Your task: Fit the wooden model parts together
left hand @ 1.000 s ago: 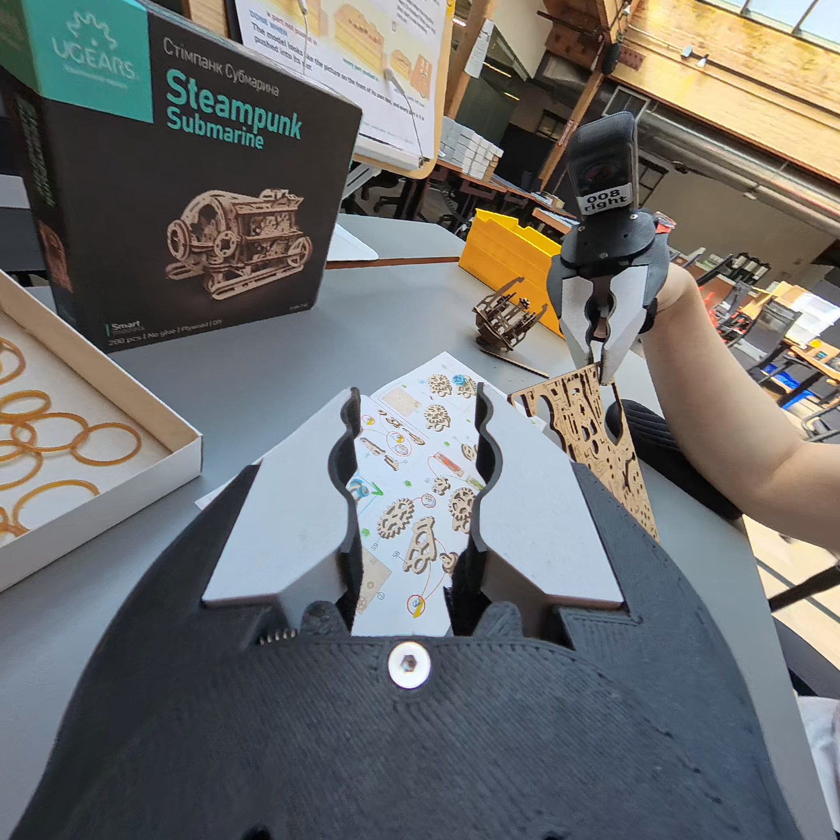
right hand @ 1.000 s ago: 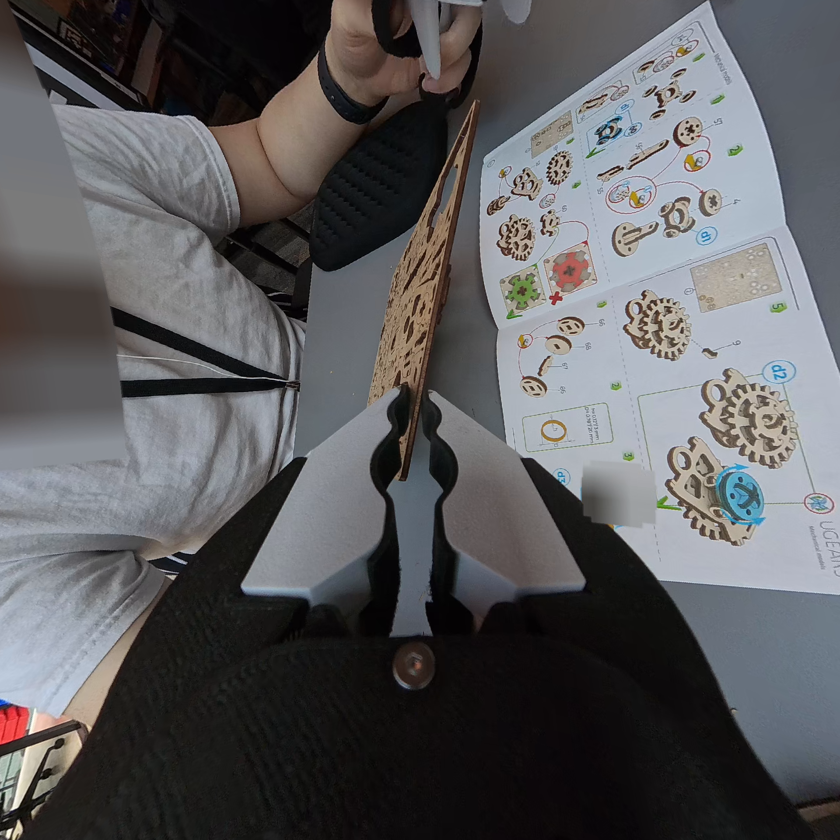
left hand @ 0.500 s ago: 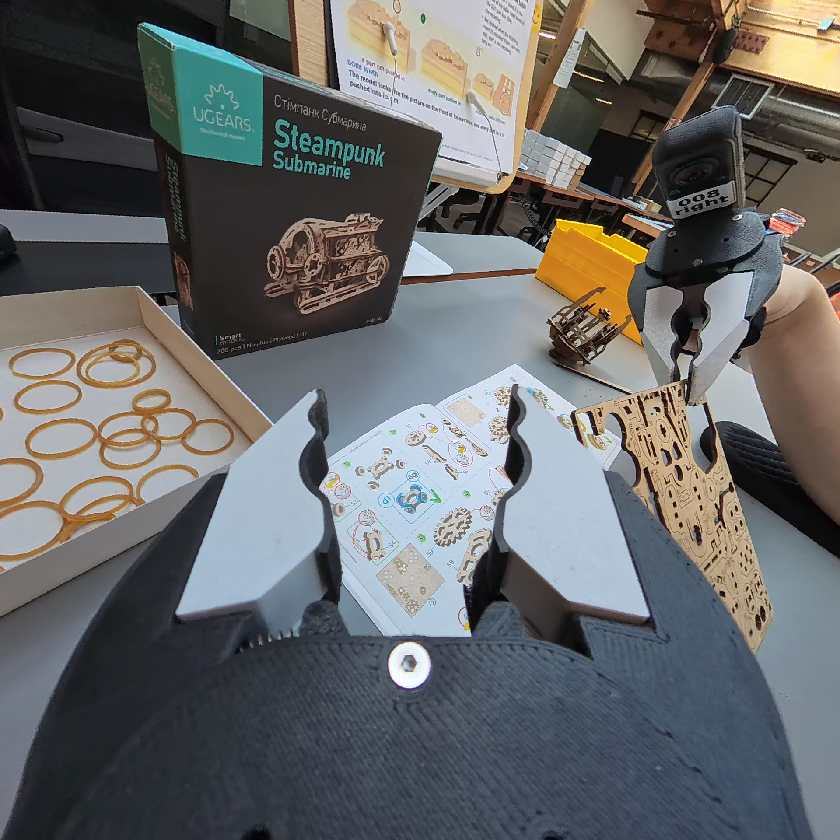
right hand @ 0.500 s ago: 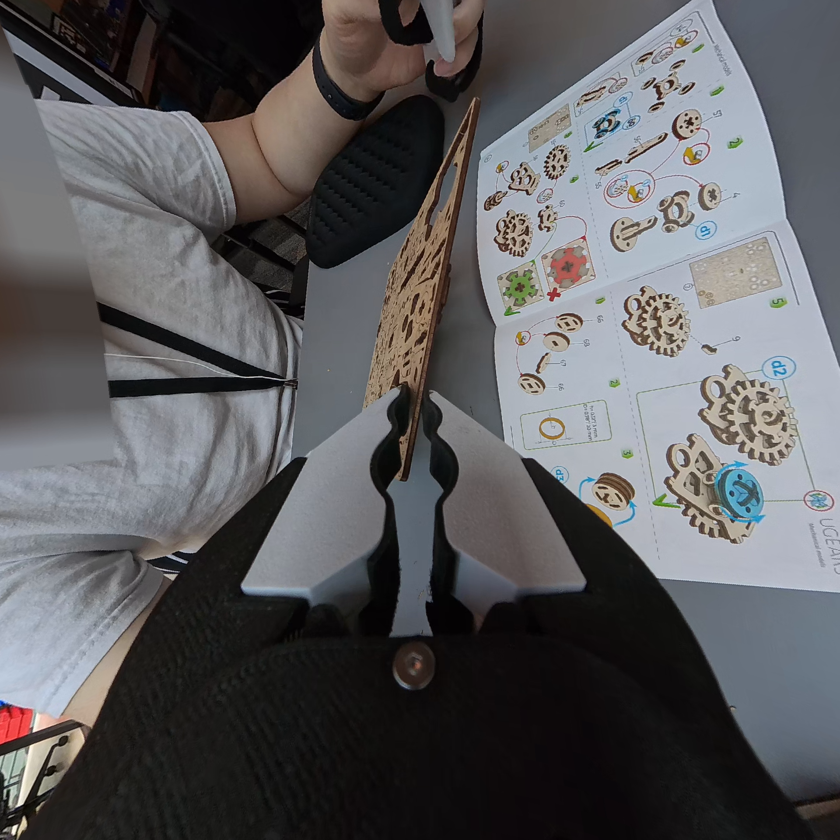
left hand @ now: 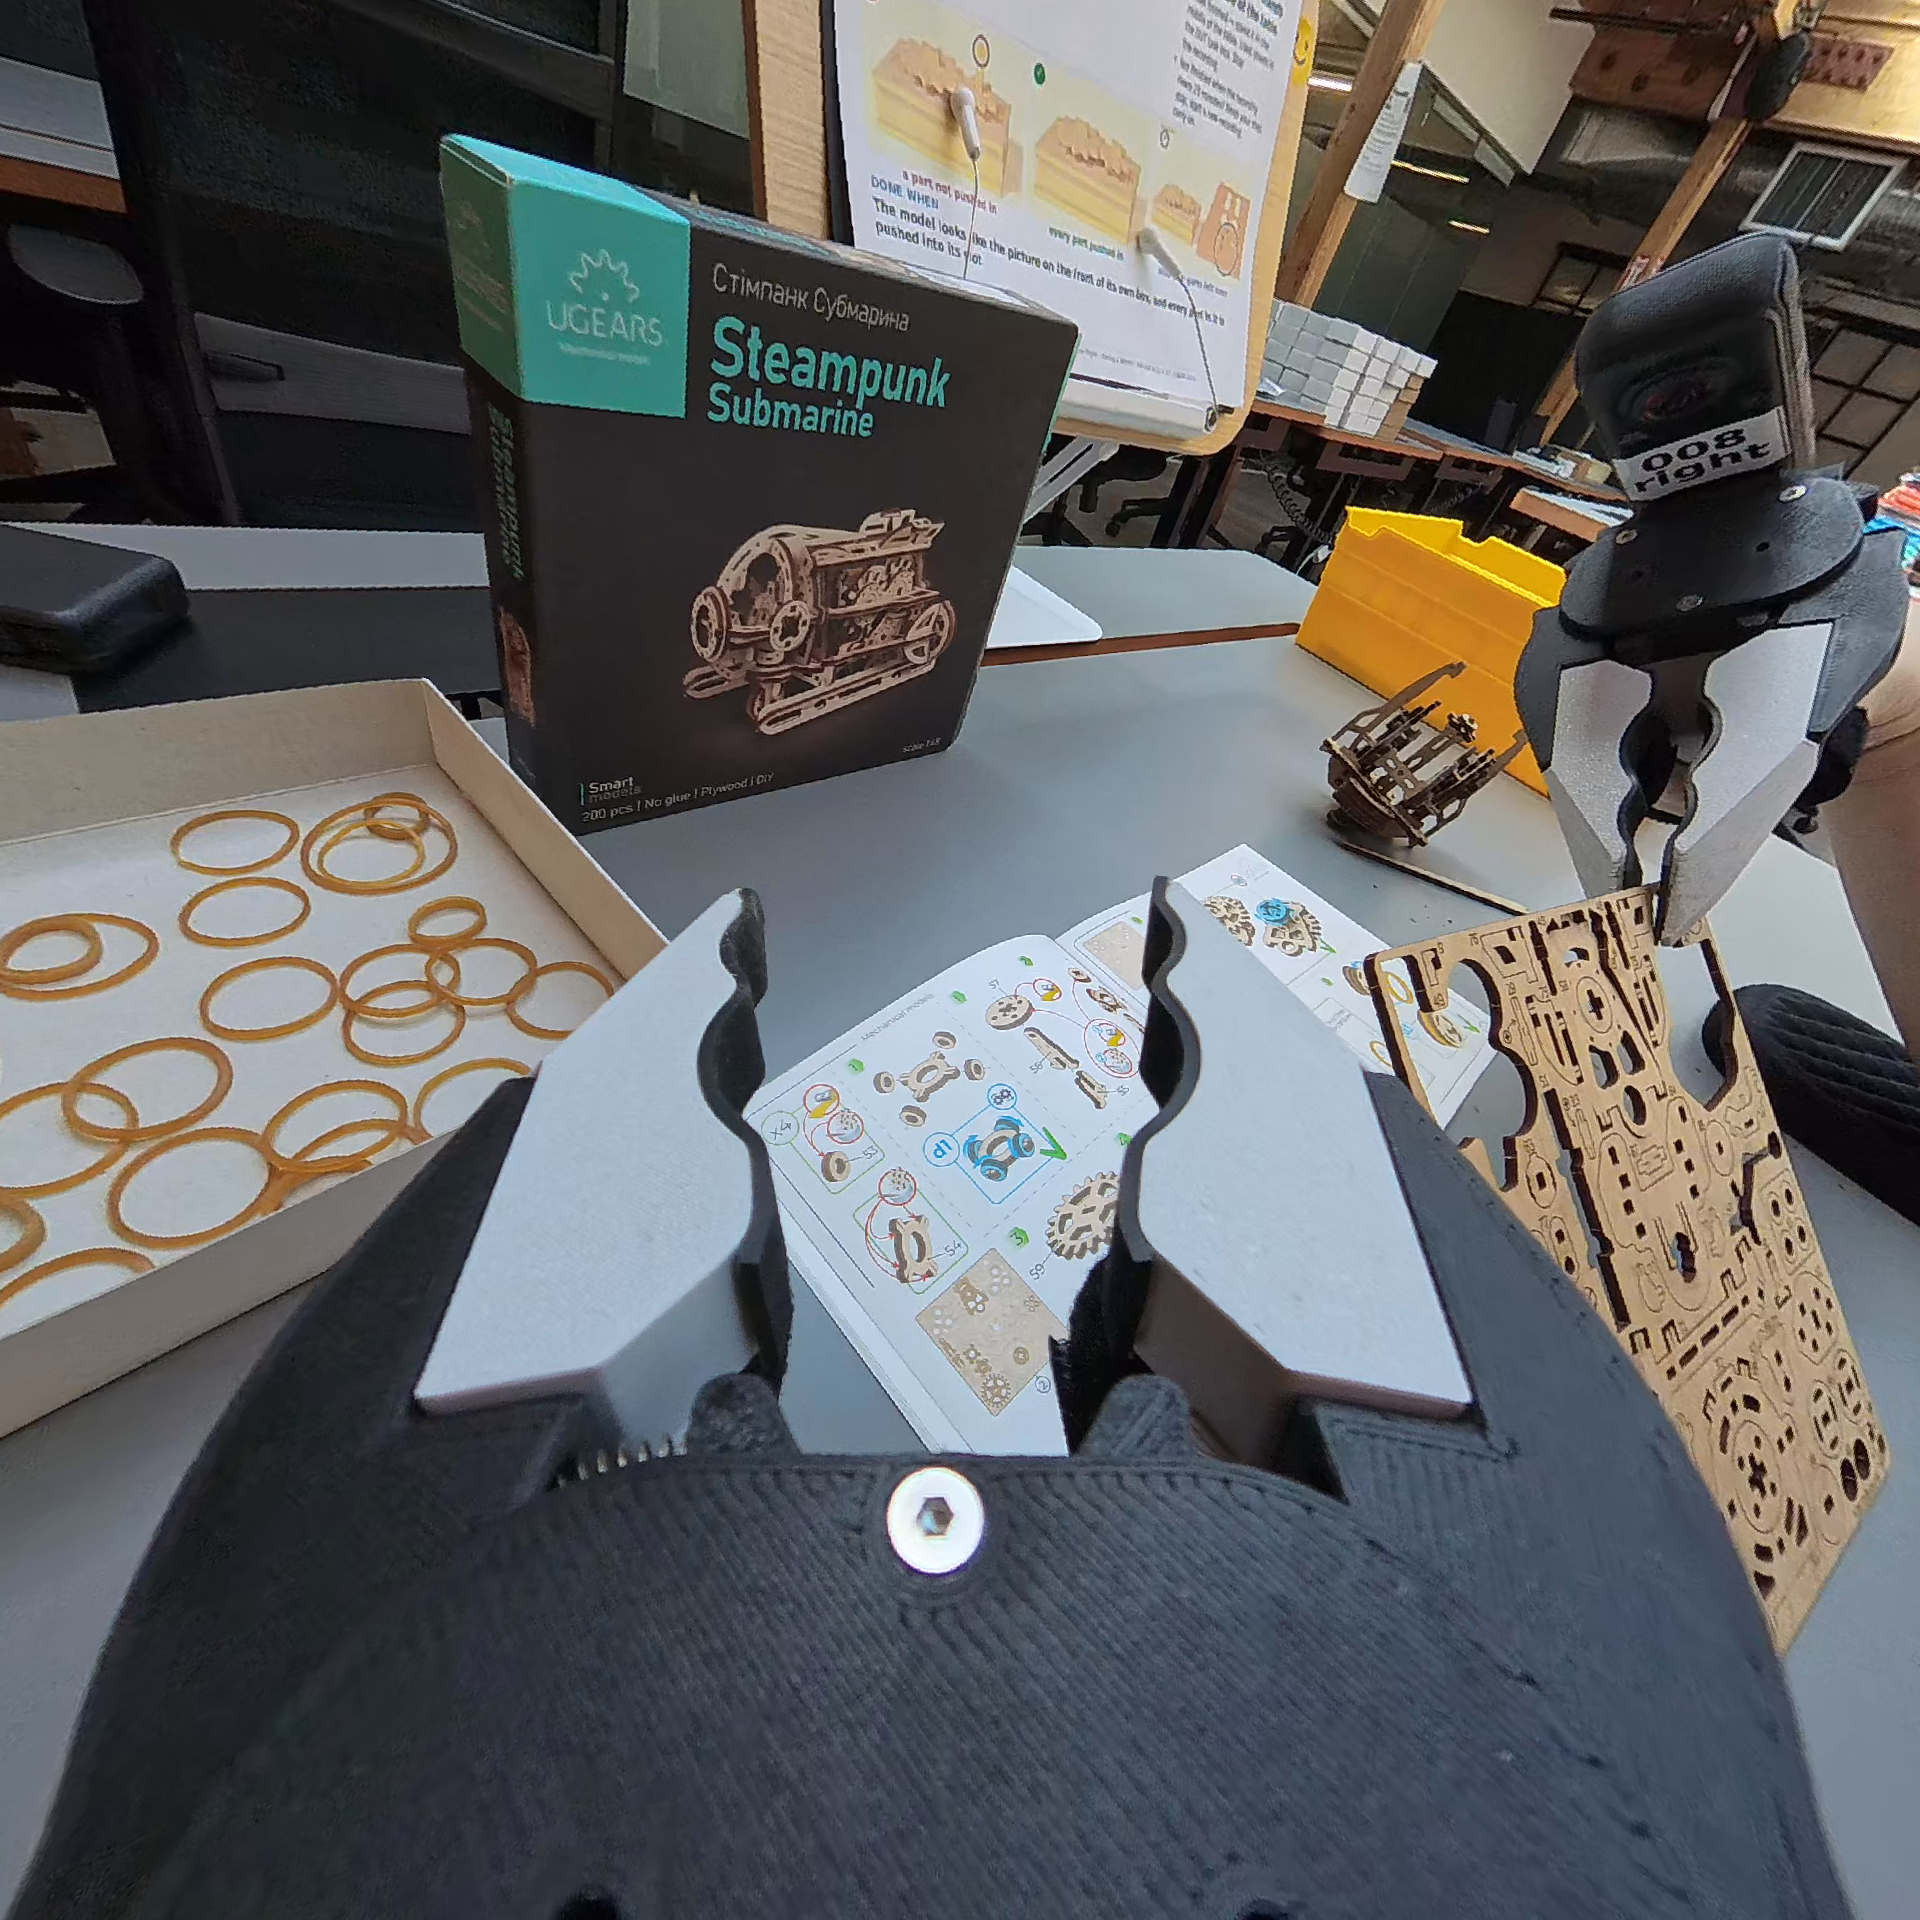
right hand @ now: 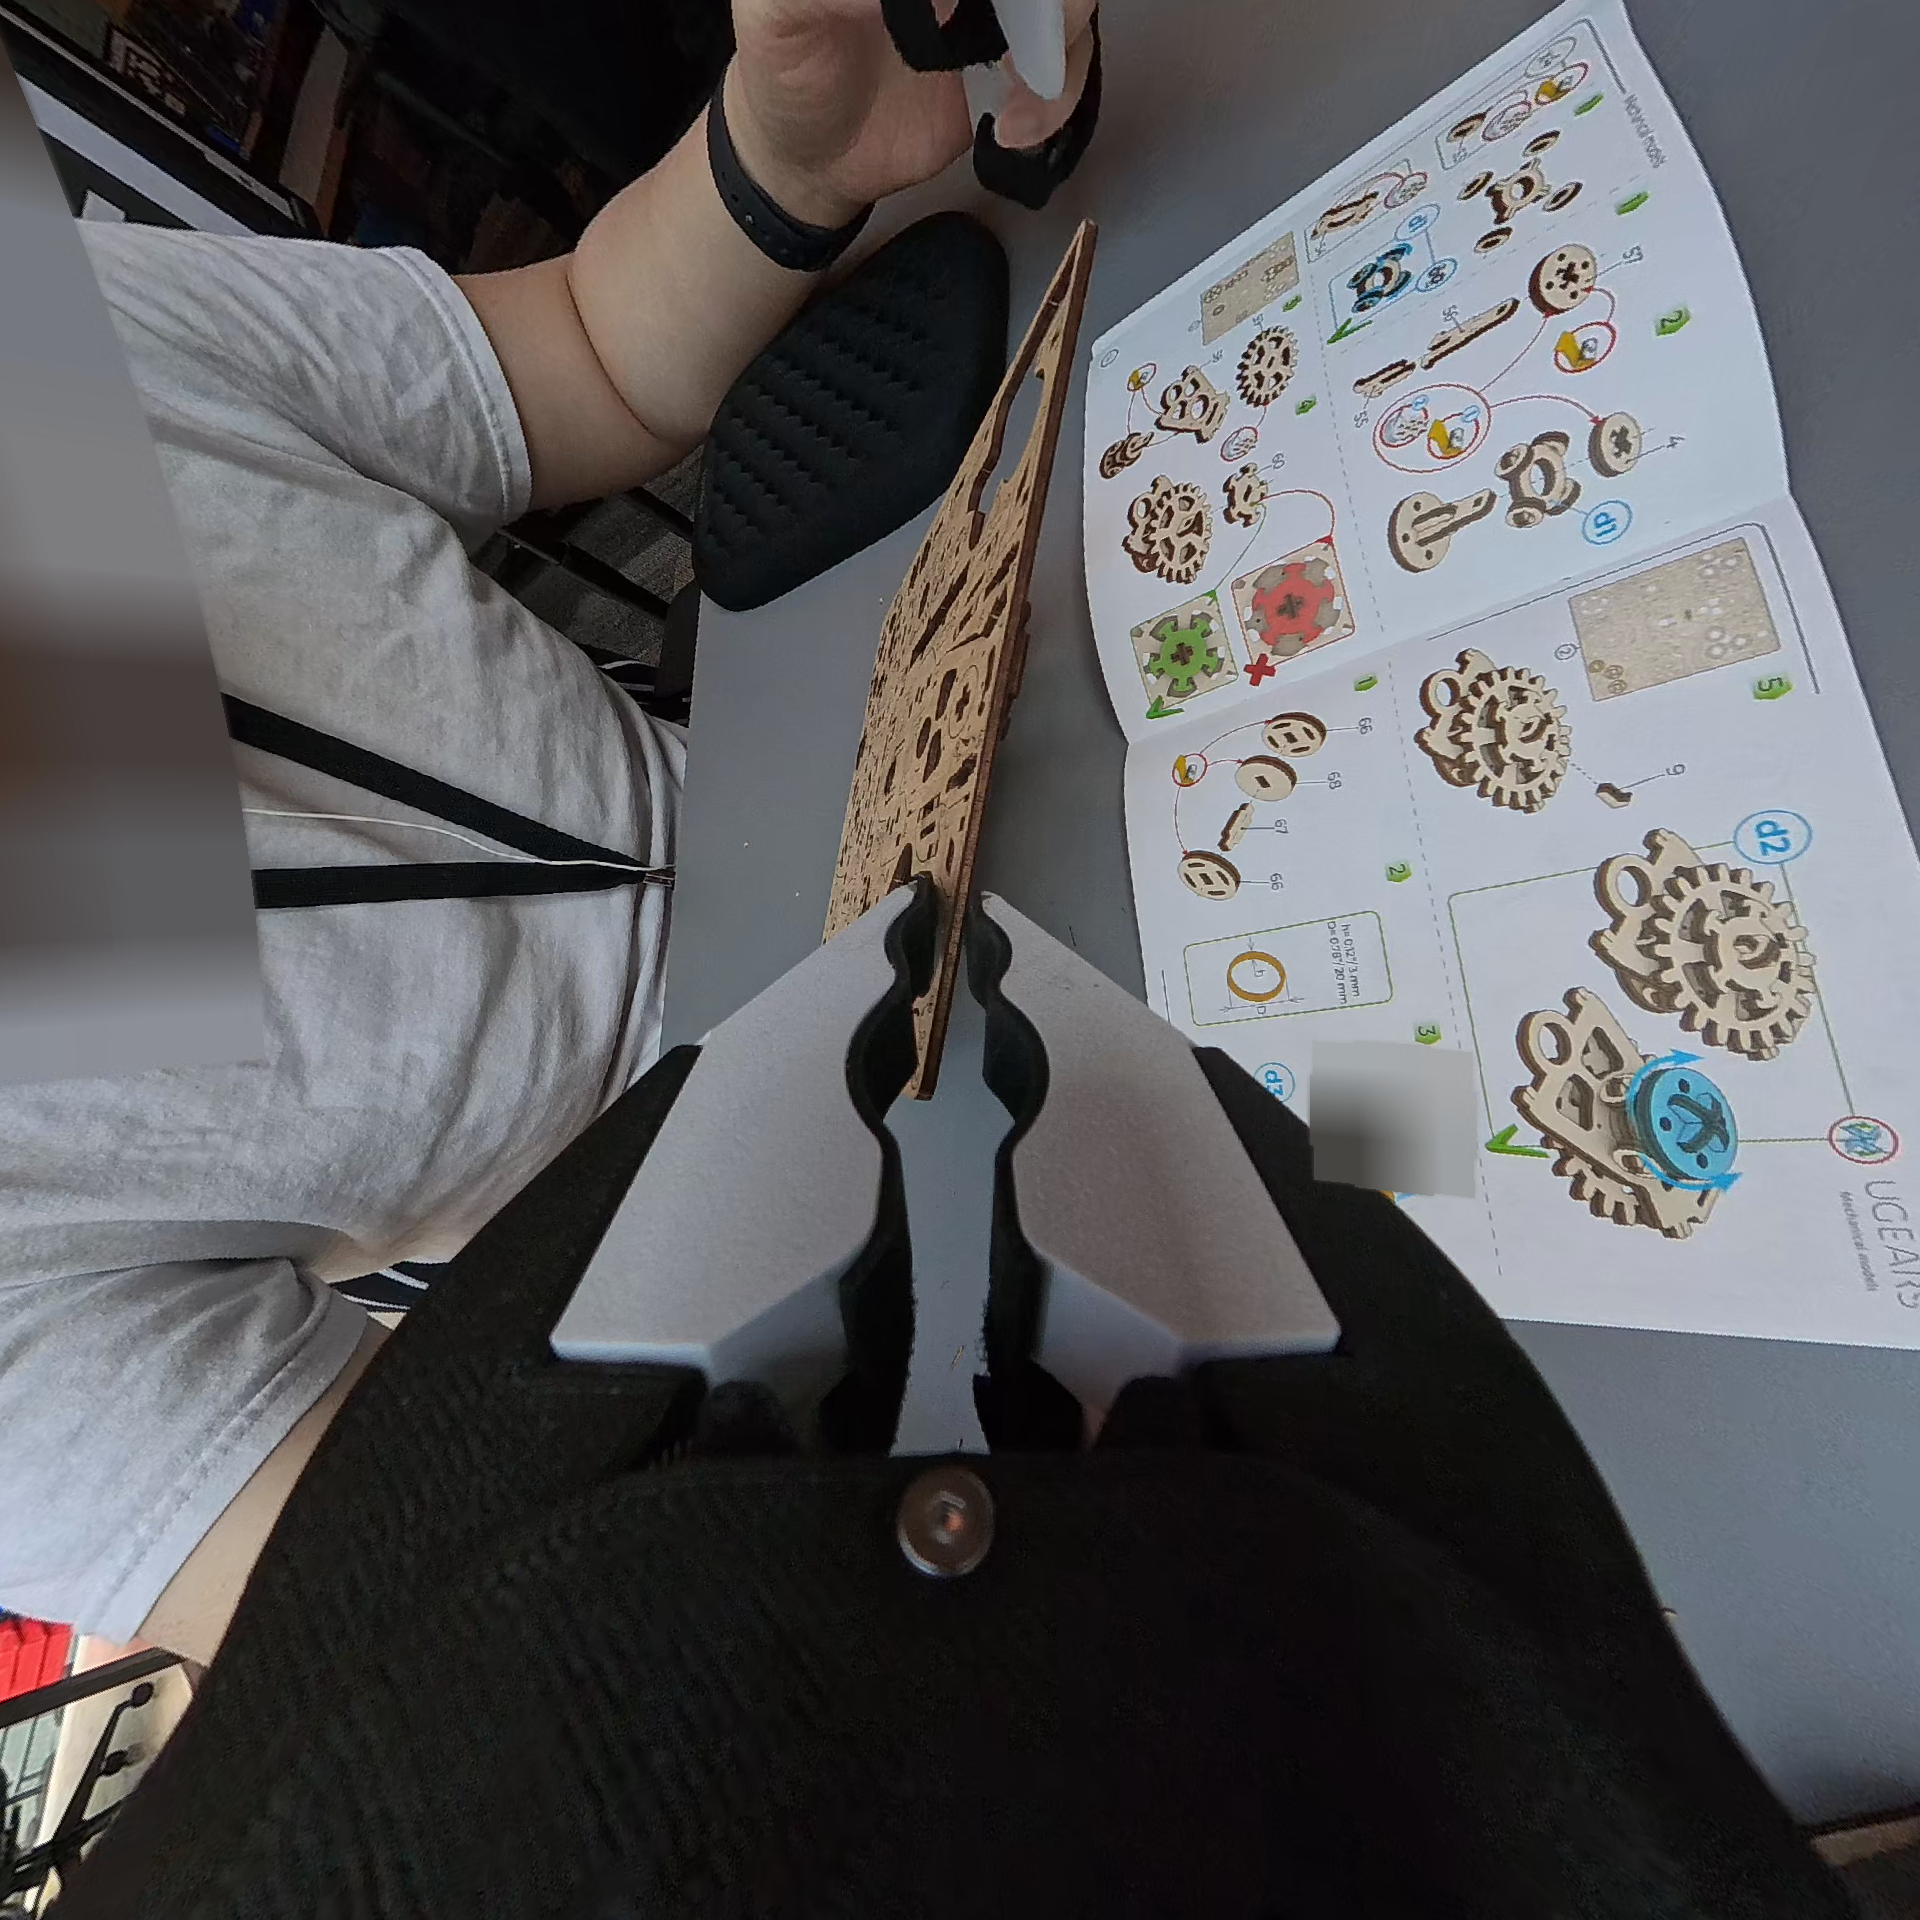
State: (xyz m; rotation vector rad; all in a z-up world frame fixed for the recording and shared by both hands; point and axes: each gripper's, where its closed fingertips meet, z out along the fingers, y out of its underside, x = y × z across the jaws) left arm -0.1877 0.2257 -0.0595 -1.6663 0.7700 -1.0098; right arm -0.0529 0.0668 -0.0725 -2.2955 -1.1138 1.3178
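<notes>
The right gripper [right hand: 945, 914] pinched the top corner of a flat laser-cut plywood parts sheet [left hand: 1662, 1226], holding it upright on edge on the grey table [left hand: 1039, 831], just right of the open white instruction booklet [left hand: 966, 1153]. The left gripper [left hand: 951, 935] hovered above the booklet with its jaws wide apart and empty. A small dark wooden partly built model [left hand: 1403, 758] stood far right, near a yellow plastic bin [left hand: 1423, 592].

Laser-cut plywood sheet [left hand: 1662, 1226], matt
</notes>
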